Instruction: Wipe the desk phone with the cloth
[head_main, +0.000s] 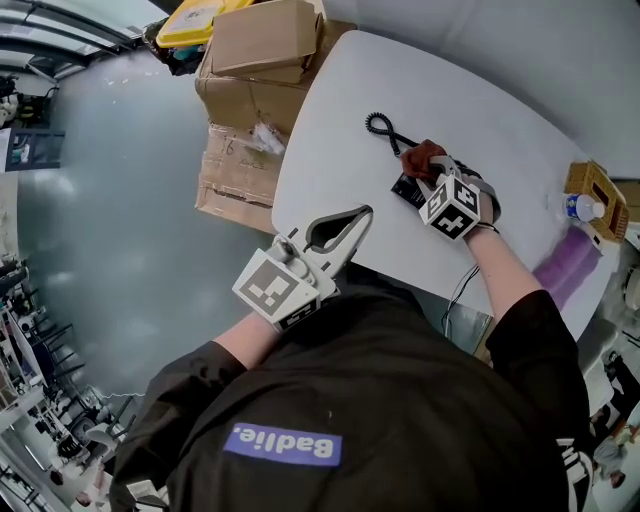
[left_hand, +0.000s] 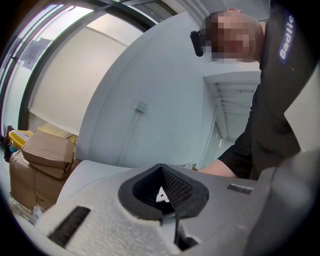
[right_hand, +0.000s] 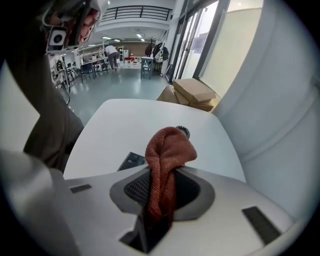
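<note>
Black shirt fabric with a blue label (head_main: 285, 443) fills the bottom of the head view. Above it at lower centre, the person's left gripper (head_main: 362, 213), grey with a square-marker cube, hangs at the edge of a white rounded table (head_main: 340, 110). Its jaws are pressed together with nothing between them. At centre right, the right gripper (head_main: 428, 170) pinches a rust-red knitted cloth (head_main: 422, 155) just above a dark desk phone (head_main: 405, 188) that lies on the table. A black coiled cord (head_main: 378, 125) curls on the table toward the upper left of the phone. Brown cardboard boxes (head_main: 255, 60) are stacked on the floor at upper left.

In the left gripper view, the left gripper (left_hand: 162, 172) fills the lower frame, jaws closed and empty. The cardboard boxes (left_hand: 45, 150) sit at far left and the person's black sleeve (left_hand: 272, 125) at right.

In the right gripper view, the right gripper (right_hand: 162, 170) is clamped on the cloth (right_hand: 169, 147), which stands up in a rounded fold at the centre. One corner of the desk phone (right_hand: 131, 161) shows just left of the cloth, the coiled cord (right_hand: 183, 131) peeps out behind it, and the table (right_hand: 130, 125) spreads beyond. The boxes (right_hand: 192, 92) lie past the table's far edge.
</note>
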